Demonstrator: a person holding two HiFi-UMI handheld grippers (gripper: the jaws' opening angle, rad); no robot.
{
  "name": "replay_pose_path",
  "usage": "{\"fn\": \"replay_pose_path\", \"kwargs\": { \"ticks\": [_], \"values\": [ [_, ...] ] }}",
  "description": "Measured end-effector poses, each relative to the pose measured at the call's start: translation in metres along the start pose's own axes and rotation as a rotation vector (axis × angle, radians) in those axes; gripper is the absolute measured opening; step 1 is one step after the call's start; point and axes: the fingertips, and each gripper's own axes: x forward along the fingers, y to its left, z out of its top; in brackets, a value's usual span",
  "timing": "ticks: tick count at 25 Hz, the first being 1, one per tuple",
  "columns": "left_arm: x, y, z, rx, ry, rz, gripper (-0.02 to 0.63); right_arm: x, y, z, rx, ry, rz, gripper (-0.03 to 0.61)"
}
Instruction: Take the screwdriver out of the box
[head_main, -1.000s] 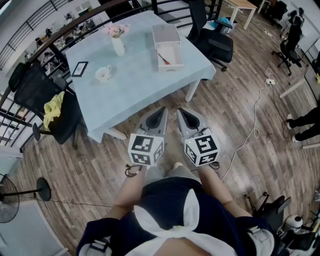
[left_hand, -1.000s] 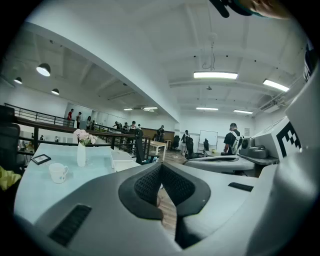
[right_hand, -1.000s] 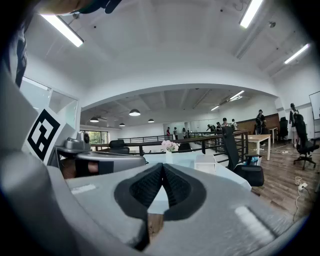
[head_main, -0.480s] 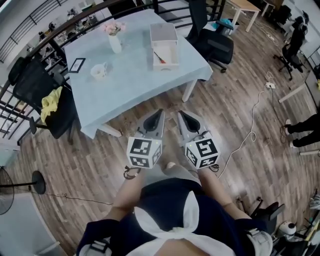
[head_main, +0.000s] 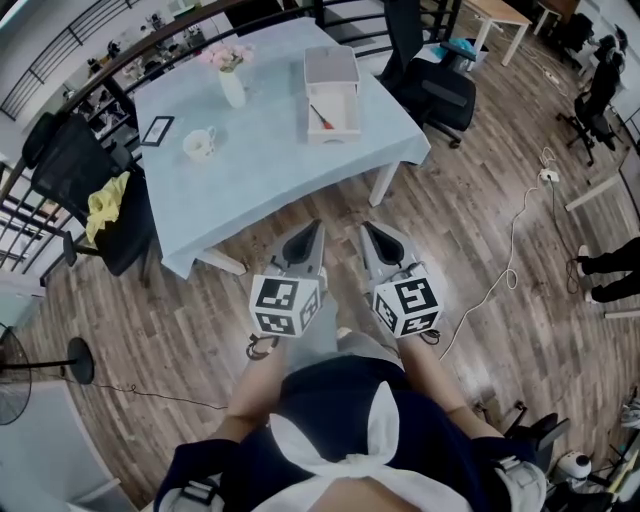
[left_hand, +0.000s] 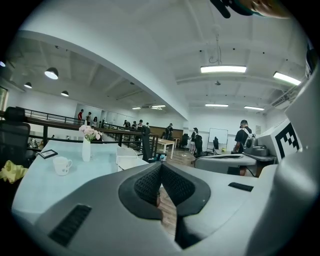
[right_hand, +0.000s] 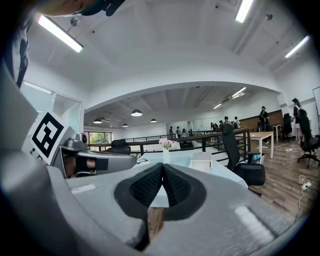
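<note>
A white box (head_main: 332, 95) stands open on the table with the light blue cloth (head_main: 260, 160), its lid tipped up at the far side. Inside lies the screwdriver (head_main: 321, 116) with a red handle. The box also shows in the left gripper view (left_hand: 128, 157) and the right gripper view (right_hand: 203, 161). My left gripper (head_main: 318, 228) and right gripper (head_main: 366, 229) hover side by side over the wooden floor, short of the table's near edge. Both are shut with nothing between their jaws, and both point toward the table.
A white cup (head_main: 199, 146), a vase of pink flowers (head_main: 230, 78) and a dark tablet (head_main: 158, 131) sit on the table. Black office chairs stand at the left (head_main: 75, 190) and behind the table (head_main: 440, 90). A cable (head_main: 510, 240) trails over the floor on the right.
Both grippers have crept a little forward toward the table. Their jaws stay shut.
</note>
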Motion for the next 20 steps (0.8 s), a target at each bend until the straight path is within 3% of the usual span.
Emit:
{"fn": "replay_pose_path", "kwargs": {
  "ticks": [9, 20],
  "values": [
    [0.066, 0.042, 0.015, 0.02, 0.017, -0.012, 0.016, 0.065, -0.04, 0.003, 0.018, 0.016, -0.009, 0.0],
    [0.155, 0.136, 0.068, -0.001, -0.017, -0.034, 0.016, 0.183, -0.085, 0.053, -0.035, -0.033, -0.046, 0.0]
  ]
}}
